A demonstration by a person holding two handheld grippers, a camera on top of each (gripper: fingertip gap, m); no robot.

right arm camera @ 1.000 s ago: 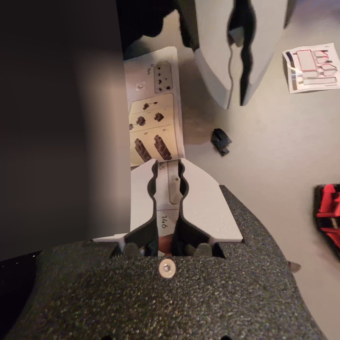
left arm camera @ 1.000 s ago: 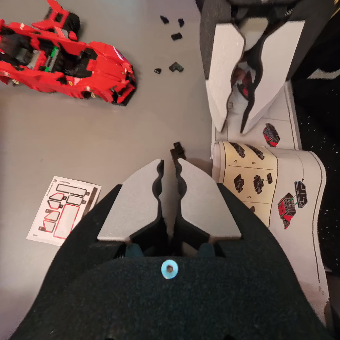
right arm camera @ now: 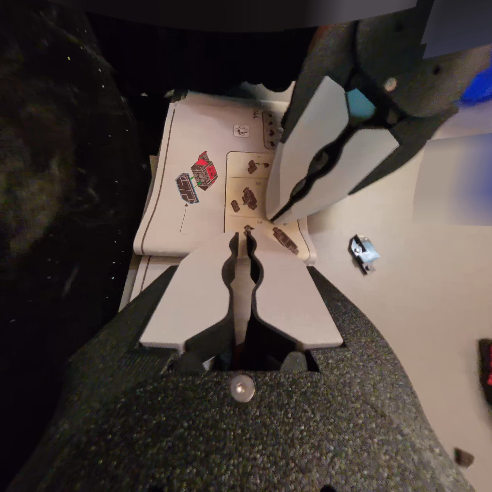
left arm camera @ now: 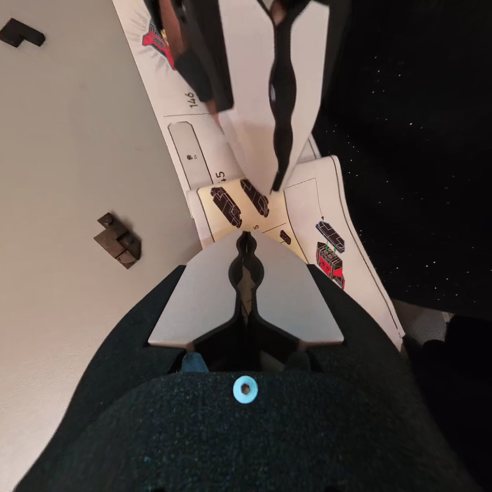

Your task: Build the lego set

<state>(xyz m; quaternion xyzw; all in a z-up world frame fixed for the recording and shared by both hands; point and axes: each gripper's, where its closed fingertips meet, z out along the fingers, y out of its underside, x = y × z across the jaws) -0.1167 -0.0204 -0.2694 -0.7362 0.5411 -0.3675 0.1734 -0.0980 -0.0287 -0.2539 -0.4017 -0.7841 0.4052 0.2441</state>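
Observation:
The open instruction booklet [left arm camera: 239, 149] lies at the grey table's edge, its top page curled up. My left gripper [left arm camera: 246, 234] is shut, its tips resting on the curled page. My right gripper [right arm camera: 242, 234] faces it, with only a thin slit between its tips, right at the same page [right arm camera: 202, 127]. I cannot tell if either one pinches the paper. The two grippers almost meet tip to tip: the right one shows in the left wrist view [left arm camera: 275, 187], the left one in the right wrist view [right arm camera: 271, 219]. A small black lego assembly [left arm camera: 117, 239] lies on the table beside the booklet, and also shows in the right wrist view [right arm camera: 363, 253].
A black L-shaped piece [left arm camera: 22, 36] lies farther off on the table. An edge of the red lego car [right arm camera: 486, 370] and a small dark piece [right arm camera: 463, 458] show at the right wrist view's border. A dark speckled surface [left arm camera: 399, 133] lies beyond the table edge. The grippers are tip to tip, or close to it.
My left gripper moved right from the black assembly onto the booklet and closed. My right gripper narrowed and shifted toward the curled page. The car and sticker sheet left the left wrist view.

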